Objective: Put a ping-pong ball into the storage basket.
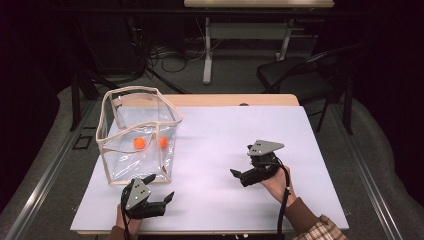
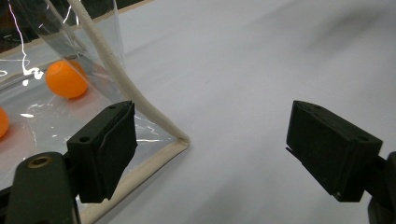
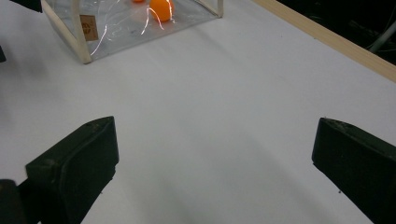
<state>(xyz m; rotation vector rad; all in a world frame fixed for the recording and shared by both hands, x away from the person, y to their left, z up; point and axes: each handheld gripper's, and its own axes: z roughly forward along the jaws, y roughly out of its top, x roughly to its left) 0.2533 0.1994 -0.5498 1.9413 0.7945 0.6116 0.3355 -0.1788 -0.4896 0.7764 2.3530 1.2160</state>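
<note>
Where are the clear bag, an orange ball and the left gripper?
clear bag (image 1: 167, 108): high view, on its cream top rim.
orange ball (image 2: 65, 79): left gripper view, middle of the ball inside the bag.
left gripper (image 1: 159, 189): high view, midway between its open jaws.

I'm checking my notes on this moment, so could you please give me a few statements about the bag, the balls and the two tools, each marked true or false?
1. Two orange balls lie inside the clear bag. True.
2. The left tool is shut on the bag's trim. False: it is open, its jaws apart beside the bag's near corner.
3. The right tool is open over the white table cover. True.
4. The bag lies flattened on its side. False: it stands upright, top open.
5. The right tool holds a ball. False: it holds nothing.
</note>
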